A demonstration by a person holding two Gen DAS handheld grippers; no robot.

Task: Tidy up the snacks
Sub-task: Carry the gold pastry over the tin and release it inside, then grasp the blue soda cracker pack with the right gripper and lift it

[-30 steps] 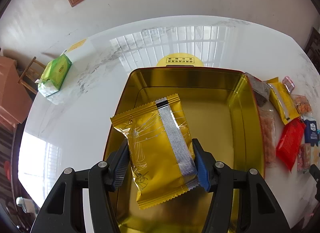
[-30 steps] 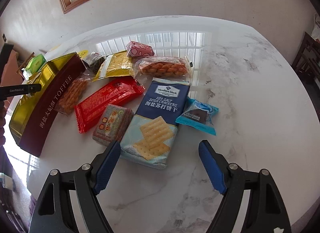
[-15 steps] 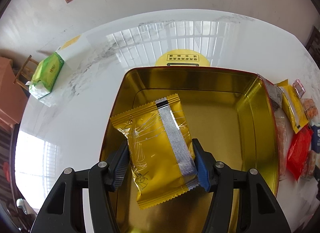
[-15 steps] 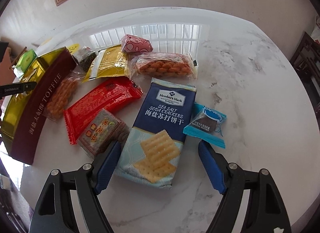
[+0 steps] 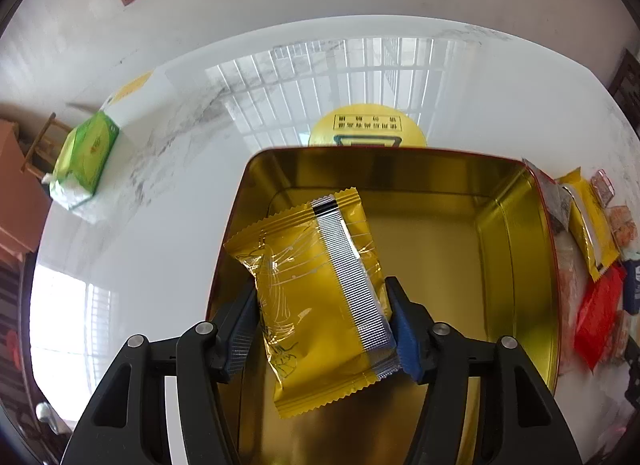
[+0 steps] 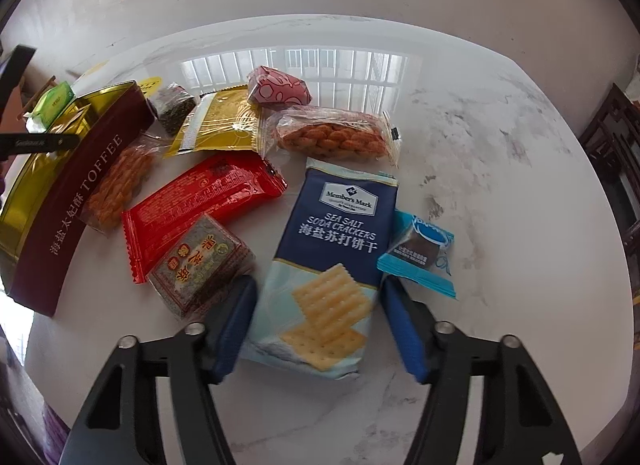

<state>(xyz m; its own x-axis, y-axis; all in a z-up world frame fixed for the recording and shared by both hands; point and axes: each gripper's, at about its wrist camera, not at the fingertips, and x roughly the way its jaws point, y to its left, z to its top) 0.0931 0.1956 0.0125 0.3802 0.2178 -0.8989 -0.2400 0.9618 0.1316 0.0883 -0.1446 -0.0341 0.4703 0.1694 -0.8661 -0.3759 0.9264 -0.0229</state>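
My left gripper is shut on a yellow snack packet and holds it over the near-left part of the open gold tin. The tin's inside looks empty. In the right wrist view the same tin stands at the left, dark red outside, marked TOFFEE. My right gripper is open, its fingers either side of the near end of a blue soda cracker pack lying on the table. I cannot tell whether the fingers touch it.
Loose snacks lie around the cracker pack: a red packet, a small brown block, a light blue wrapped sweet, a clear bag of nuts, a gold packet, a pink packet. A green tissue pack sits far left.
My right gripper has moved forward and down until its open fingers flank the cracker pack. My left gripper has shifted a little over the tin, still holding the yellow packet.
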